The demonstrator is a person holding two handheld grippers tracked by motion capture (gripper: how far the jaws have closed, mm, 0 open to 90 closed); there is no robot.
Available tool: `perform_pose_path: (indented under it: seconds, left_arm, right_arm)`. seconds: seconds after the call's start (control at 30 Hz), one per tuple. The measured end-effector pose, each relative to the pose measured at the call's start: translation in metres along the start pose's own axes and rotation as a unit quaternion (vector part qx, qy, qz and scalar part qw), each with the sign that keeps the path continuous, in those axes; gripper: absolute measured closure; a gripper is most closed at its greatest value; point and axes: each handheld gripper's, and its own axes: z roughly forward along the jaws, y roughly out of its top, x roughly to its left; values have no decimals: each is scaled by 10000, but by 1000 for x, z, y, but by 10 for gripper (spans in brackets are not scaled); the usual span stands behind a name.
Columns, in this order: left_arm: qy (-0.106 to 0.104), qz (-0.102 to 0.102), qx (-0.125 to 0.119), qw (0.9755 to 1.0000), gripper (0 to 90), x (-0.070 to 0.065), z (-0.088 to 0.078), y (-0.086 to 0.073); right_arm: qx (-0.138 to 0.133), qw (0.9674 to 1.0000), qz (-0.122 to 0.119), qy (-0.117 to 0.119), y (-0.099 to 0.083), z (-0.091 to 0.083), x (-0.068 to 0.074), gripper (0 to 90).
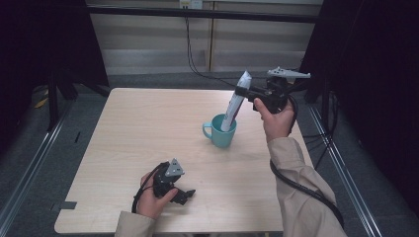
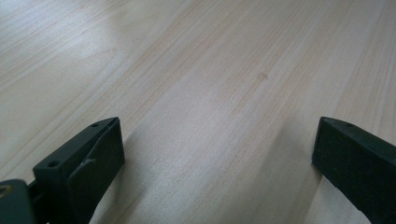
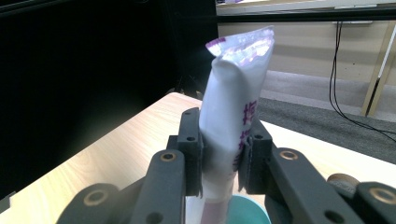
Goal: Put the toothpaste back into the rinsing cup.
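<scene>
Left claw (image 1: 187, 193) rests low at the near left of the pale wooden surface (image 1: 138, 133), held in the person's left hand (image 1: 153, 200); its jaws stand wide apart with only bare wood grain between them in the left gripper view. Farther right, near the middle, a teal mug (image 1: 220, 131) stands upright with its handle to the left. A white tube (image 1: 235, 101) with a crimped flat top end leans in the mug, lower end inside, top tilted to the far right. Purple print runs down its side and along the crimp, too partial to read. Right claw (image 3: 219, 154), raised in the right hand (image 1: 275, 118), is clamped on the tube's upper part.
</scene>
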Motion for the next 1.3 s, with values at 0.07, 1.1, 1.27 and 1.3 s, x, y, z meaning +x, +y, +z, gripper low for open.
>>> perform_pose_path:
  seconds: [0.07,1.1,1.27,1.3]
  left_arm:
    - [-6,2,14,10000,19,0,0,0]
    - [-12,6,12,10000,19,0,0,0]
    - [-11,5,8,10000,19,0,0,0]
    - [-13,4,8,10000,18,0,0,0]
  right_arm:
    - [-7,10000,-7,-17,0,2,-2,737]
    - [126,9991,-18,-401,-14,30,-17,735]
    - [122,9991,-35,-394,-19,33,-18,735]
    - [131,9990,-67,-417,-21,36,-18,735]
